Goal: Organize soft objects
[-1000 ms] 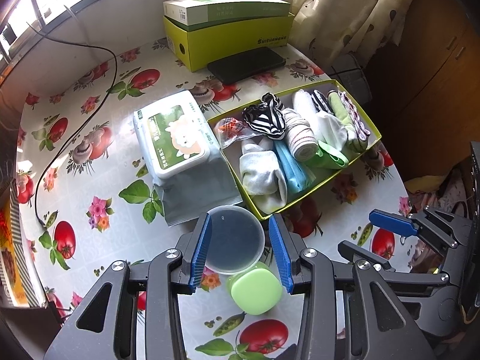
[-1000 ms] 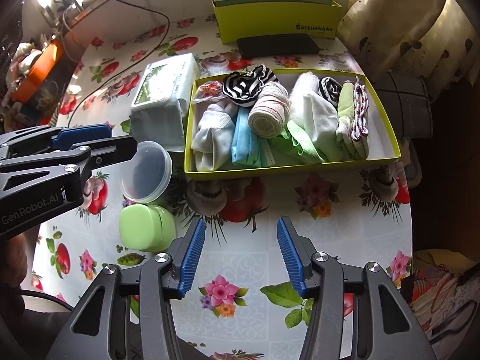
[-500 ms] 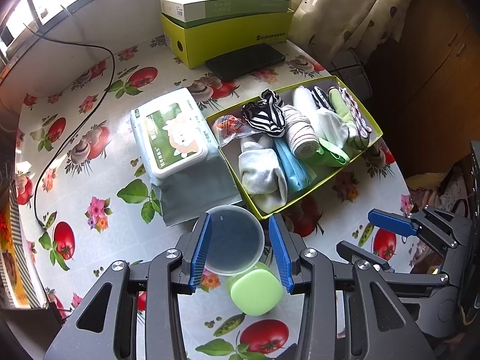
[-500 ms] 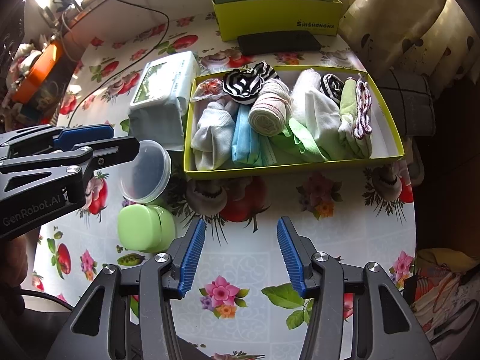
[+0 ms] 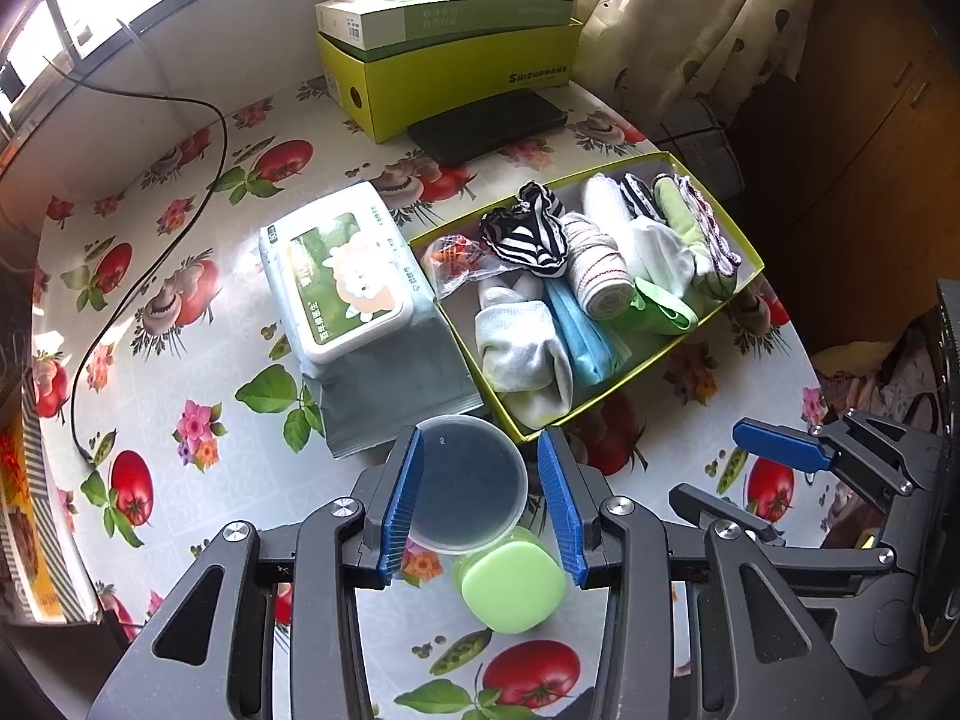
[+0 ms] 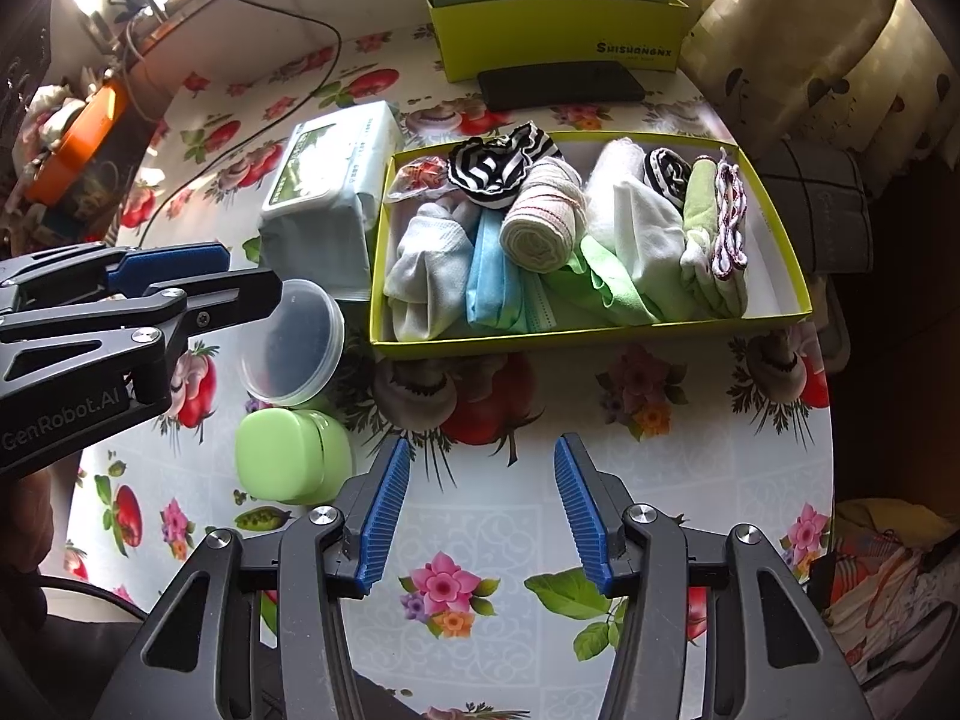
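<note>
Left gripper [image 5: 479, 501]: jaws apart, nothing is held, above the clear tub [image 5: 465, 483].
Right gripper [image 6: 481, 510]: spread wide, empty.
Soft items [image 6: 543, 225]: packed inside the yellow-green box [image 6: 588, 341].
Advice: the tub beside the box should be avoided.
</note>
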The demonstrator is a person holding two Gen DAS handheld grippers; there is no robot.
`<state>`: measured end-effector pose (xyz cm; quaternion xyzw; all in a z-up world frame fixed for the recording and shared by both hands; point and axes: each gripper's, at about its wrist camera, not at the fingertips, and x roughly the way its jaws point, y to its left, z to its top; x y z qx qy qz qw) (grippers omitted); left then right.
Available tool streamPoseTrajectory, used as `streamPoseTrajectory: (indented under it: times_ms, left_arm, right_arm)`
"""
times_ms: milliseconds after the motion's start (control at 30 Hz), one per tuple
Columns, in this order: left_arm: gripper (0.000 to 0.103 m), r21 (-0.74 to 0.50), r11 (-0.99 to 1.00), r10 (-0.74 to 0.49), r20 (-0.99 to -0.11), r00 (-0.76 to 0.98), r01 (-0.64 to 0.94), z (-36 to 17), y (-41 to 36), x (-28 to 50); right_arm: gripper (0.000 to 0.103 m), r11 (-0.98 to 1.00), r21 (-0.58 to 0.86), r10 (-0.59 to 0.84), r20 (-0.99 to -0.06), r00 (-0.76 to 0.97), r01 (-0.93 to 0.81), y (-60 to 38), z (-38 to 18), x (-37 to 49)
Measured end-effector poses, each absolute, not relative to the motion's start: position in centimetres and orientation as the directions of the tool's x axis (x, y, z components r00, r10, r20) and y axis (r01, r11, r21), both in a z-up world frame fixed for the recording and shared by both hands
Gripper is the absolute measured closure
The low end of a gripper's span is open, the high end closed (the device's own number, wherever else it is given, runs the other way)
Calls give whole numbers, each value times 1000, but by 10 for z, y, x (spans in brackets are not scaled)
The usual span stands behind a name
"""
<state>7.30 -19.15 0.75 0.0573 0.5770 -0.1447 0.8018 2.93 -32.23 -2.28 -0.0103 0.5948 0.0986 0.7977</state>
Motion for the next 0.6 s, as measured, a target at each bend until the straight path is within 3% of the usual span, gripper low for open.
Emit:
streamPoseTrajectory:
  times_ms: [600]
  left_arm:
    - [62, -75, 951, -164, -945, 283, 301, 6, -194, 72]
  right_arm:
    - [53, 980, 104, 148, -951, 271, -170, -323, -24, 30]
